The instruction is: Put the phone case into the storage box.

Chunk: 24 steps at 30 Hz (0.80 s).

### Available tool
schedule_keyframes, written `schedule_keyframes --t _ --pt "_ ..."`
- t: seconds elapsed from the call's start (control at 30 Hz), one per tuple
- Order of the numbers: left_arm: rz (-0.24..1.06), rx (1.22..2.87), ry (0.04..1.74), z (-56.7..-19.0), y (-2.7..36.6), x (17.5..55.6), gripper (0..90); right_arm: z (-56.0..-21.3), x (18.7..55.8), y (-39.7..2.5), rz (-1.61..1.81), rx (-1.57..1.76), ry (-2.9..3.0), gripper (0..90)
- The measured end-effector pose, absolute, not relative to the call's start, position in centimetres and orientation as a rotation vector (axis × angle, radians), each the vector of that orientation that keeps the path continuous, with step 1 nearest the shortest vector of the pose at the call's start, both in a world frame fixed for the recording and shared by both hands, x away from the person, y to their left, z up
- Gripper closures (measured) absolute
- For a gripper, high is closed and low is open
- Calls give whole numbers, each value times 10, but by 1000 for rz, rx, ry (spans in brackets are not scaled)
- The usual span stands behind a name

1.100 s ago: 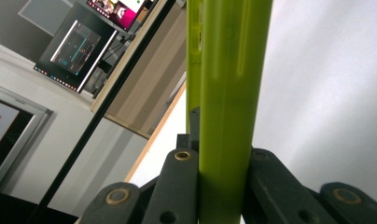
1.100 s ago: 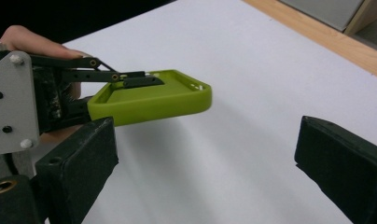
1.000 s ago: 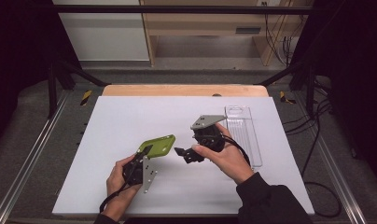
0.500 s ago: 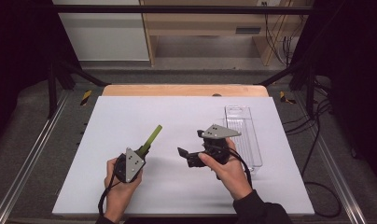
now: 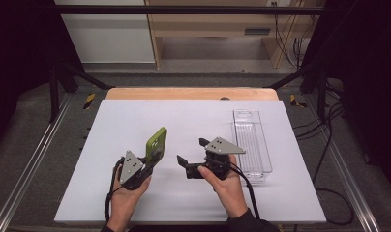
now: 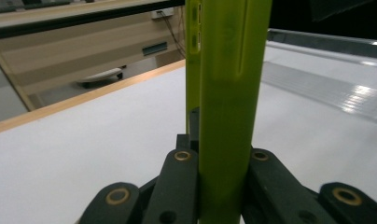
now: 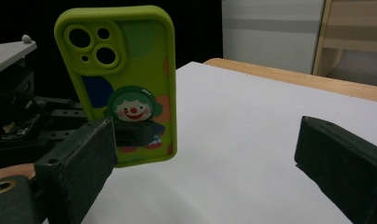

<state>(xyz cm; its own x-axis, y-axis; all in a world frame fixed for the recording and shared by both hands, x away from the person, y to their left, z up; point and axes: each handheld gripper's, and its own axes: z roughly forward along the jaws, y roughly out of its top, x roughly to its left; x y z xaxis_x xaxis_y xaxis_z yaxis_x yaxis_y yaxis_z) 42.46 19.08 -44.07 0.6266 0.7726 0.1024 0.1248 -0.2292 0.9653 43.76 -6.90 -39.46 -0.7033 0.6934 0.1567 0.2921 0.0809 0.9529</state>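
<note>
The green phone case stands upright toward the worktop's near-left edge, pinched at its bottom end by the left gripper, probably to present it. The right gripper faces it, its 2 jaws spread wide. In the left gripper view, the case sits clamped edge-on. In the right gripper view, its clown-printed back shows, ready for a grab.
</note>
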Motion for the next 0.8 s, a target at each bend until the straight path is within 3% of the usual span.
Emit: schedule_keyframes --t 0.3,0.8 --pt "569 1678 748 -441 190 427 869 -394 433 -59 1666 958 2021 40" --pt "486 1662 745 -446 188 428 869 -395 433 -52 1685 956 2014 39"
